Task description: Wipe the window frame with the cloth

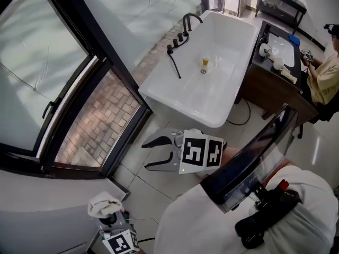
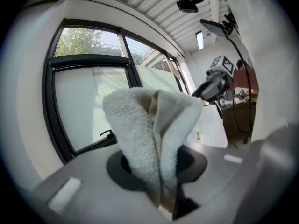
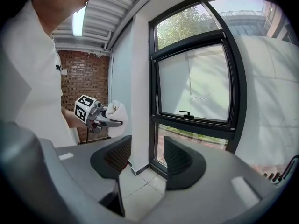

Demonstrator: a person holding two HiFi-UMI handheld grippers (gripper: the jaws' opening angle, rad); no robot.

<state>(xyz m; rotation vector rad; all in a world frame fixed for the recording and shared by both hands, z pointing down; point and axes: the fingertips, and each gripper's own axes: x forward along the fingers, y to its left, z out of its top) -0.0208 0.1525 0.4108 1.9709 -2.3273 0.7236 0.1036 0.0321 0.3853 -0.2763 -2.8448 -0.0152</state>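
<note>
Bathroom floor (image 1: 139,187) between bathtub (image 1: 222,83) and window frame (image 1: 130,136); cloth (image 2: 149,134) in left tool (image 2: 156,167).

White bathtub (image 1: 183,95) with black faucet (image 1: 192,18), small yellow bottle (image 1: 204,62) inside, dark cabinet (image 1: 267,91) beside it.

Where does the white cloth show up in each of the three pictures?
Head view: the cloth is at the bottom left, gripped by the left gripper.
Left gripper view: the cloth is dead centre, large, pinched between the jaws.
Right gripper view: the cloth is left of middle, a small white bundle.
Shared landmark: the black window frame.
</note>
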